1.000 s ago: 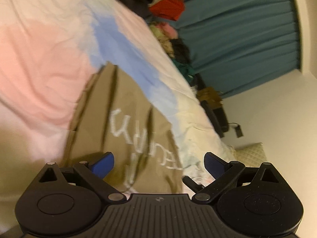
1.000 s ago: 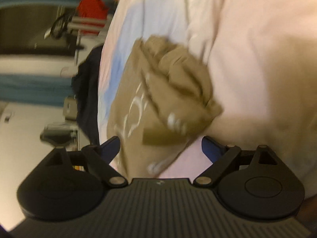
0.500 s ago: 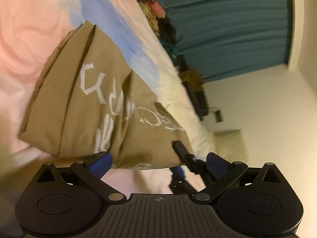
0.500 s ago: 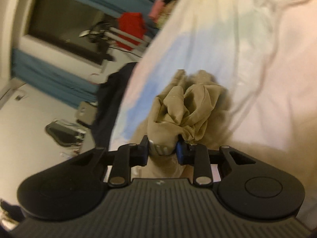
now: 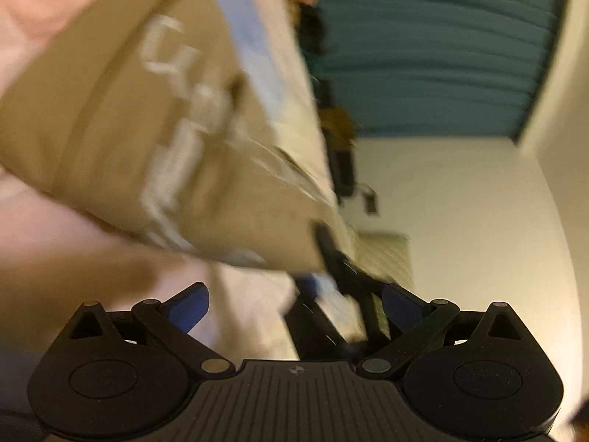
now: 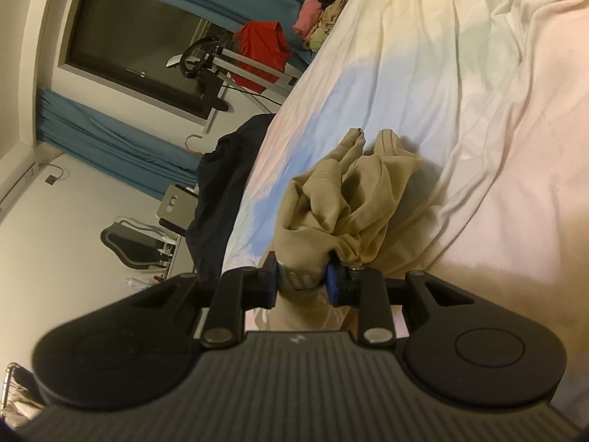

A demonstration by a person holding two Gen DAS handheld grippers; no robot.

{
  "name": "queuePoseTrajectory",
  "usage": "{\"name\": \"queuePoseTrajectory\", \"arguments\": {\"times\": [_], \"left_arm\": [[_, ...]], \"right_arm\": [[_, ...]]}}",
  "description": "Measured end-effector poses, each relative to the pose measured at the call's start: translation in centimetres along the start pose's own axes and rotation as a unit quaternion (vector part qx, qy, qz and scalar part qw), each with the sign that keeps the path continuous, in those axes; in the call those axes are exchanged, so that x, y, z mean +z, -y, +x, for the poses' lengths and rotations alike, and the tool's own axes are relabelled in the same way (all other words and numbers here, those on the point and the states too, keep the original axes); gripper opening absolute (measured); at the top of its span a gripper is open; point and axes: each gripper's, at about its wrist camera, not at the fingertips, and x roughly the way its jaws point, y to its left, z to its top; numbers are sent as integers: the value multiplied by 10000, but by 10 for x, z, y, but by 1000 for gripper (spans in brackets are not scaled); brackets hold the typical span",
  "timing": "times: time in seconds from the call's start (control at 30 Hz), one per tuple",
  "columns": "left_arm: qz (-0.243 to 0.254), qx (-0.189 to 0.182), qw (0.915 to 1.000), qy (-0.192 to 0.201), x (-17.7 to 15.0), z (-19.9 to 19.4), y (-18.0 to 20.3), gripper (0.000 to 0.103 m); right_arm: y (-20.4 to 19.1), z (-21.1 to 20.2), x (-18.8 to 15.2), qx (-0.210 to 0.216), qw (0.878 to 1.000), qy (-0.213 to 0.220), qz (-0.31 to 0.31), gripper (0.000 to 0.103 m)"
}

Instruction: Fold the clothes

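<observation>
Two grippers work one tan garment (image 6: pixel 342 202) on a bed whose sheet (image 6: pixel 478 92) runs pink, pale blue and cream. From the left wrist view, blurred by motion, the left gripper (image 5: pixel 294 305) stands with its blue-padded fingers (image 5: pixel 187 307) spread wide and nothing between them; the tan garment (image 5: pixel 147 129) hangs just ahead and above, its white lettering smeared past reading, and whether its lower edge touches the sheet (image 5: pixel 110 258) cannot be told. At the garment's lower right corner a dark finger of the right gripper (image 5: pixel 333 258) reaches in and grips the cloth. Further right in that view, teal curtains (image 5: pixel 423 55) hang above a pale wall (image 5: pixel 460 221), with dark items along the bed's edge too blurred to name. From the right wrist view, which is sharp, a dark window (image 6: pixel 121 48) with teal curtains (image 6: pixel 110 140) sits at far left, then a red cloth (image 6: pixel 263 51) over a metal rack, then a dark navy garment (image 6: pixel 224 184) draped off the bed's edge. Right of that, the right gripper (image 6: pixel 302 281) has its jaws drawn narrow, pinching a bunched neck of the tan garment, whose crumpled folds rise beyond the fingertips over the blue patch of sheet. Rumpled cream and pink sheet fills the rest to the right.
</observation>
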Motion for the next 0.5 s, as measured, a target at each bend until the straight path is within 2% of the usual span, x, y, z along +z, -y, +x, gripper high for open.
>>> {"name": "queuePoseTrajectory", "arguments": {"times": [0.1,0.2,0.27,0.33,0.37,0.4,0.43,0.5], "left_arm": [[-474,194,9961,723,11,-11,-18,100],[-773,51,9906,1131,12,-21,-27,96],[-553,-236,9891,1346,8,-27,-20,93],[-109,-470,9867,1553,3,-32,-7,92],[47,-487,9857,1610,2,-32,-3,92],[139,-383,9858,1627,1,-31,-1,90],[155,-165,9867,1611,1,-29,-2,81],[-218,223,9863,1619,1,-26,-16,69]], "right_arm": [[1,-3,0,44,10000,6,50,28],[3,-5,0,92,9998,63,160,27],[5,-8,0,94,9996,123,222,27],[8,-10,1,131,9992,190,335,26],[9,-11,2,174,9987,212,418,26],[11,-11,2,200,9983,222,492,26],[12,-10,2,203,9980,219,555,26],[16,-9,2,131,9975,162,675,26]]}}
